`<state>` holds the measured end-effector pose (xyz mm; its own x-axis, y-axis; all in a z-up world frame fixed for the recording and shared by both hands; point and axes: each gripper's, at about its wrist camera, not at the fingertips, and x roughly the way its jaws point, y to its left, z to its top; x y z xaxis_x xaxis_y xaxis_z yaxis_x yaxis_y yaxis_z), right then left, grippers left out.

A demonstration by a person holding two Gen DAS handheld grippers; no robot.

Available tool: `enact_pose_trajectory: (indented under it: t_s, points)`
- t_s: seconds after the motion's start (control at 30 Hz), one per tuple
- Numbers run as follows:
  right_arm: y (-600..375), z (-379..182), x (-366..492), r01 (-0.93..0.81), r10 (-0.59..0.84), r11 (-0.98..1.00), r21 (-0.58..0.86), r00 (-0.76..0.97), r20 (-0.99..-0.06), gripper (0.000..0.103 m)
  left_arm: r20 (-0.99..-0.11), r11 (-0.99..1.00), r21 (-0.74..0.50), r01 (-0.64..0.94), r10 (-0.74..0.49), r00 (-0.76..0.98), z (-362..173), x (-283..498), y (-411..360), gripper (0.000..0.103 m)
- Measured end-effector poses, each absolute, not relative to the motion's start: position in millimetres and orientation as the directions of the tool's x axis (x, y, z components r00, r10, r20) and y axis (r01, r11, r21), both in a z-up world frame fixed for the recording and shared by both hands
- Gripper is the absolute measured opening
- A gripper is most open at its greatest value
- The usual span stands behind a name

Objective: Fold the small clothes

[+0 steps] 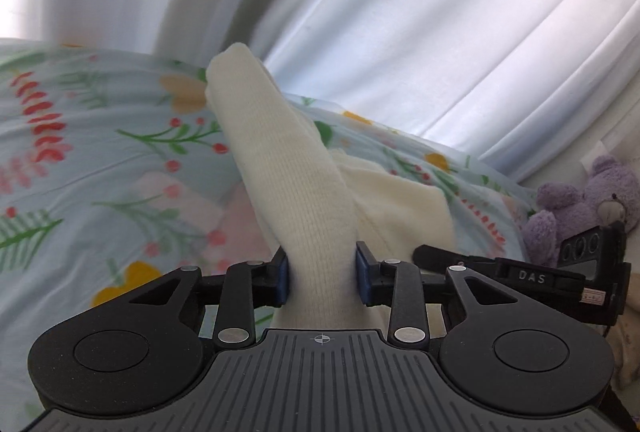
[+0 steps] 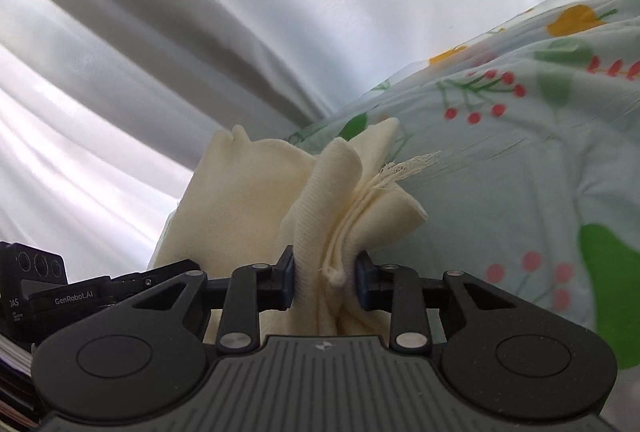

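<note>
A small cream knit garment [image 1: 288, 168] is held up over a floral bedsheet [image 1: 100, 152]. My left gripper [image 1: 322, 274] is shut on a rolled or folded band of it that stands up between the blue pads. My right gripper [image 2: 325, 272] is shut on a bunched edge of the same cream garment [image 2: 248, 200], with several layers and a frayed hem fanning out above the pads. The right gripper also shows in the left wrist view [image 1: 520, 276], close at the right. The left gripper shows in the right wrist view [image 2: 80, 292], at the left.
The floral bedsheet [image 2: 520, 152] covers the bed under both grippers. White curtains [image 1: 400, 12] hang behind the bed. A purple teddy bear [image 1: 580, 200] sits at the right edge of the bed.
</note>
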<state>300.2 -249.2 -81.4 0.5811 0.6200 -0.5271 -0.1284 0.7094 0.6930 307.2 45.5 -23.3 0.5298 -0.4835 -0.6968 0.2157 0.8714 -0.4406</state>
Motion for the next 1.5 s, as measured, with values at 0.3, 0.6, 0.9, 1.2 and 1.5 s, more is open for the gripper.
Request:
enact_pose_trajectory:
  t_s: [0.3,0.6,0.9,1.2,1.5]
  points:
    - [-234.4,-63.0,253.2,-0.062,0.44,0.845,0.532,0.646,-0.624,0.049,-0.74,0.919,-0.38,0.106,-0.371,0.561,-42.6,252.8,89.3,0.039]
    - [-221.6,-72.5,209.1,-0.106,0.524,0.812,0.574,0.565,-0.637,0.049,-0.738,0.892,-0.419,0.169,-0.443,0.509,-50.3,204.0,76.7,0.043]
    - [-199.7,-72.5,204.6,-0.148,0.438,0.886,0.44,0.579,-0.687,0.012,-0.769,0.922,-0.33,0.201,-0.386,0.509,-58.7,197.0,65.3,0.048]
    - [-226.1,-81.5,195.2,-0.052,0.365,0.904,0.425,0.61,-0.703,0.02,-0.791,0.94,-0.332,0.076,-0.322,0.521,-60.0,205.0,92.2,0.046]
    - [-199.0,-26.5,222.9,-0.191,0.291,0.955,0.225,0.736,-0.611,0.03,-0.746,0.957,-0.284,-0.059,-0.182,0.641,-31.7,234.6,99.5,0.05]
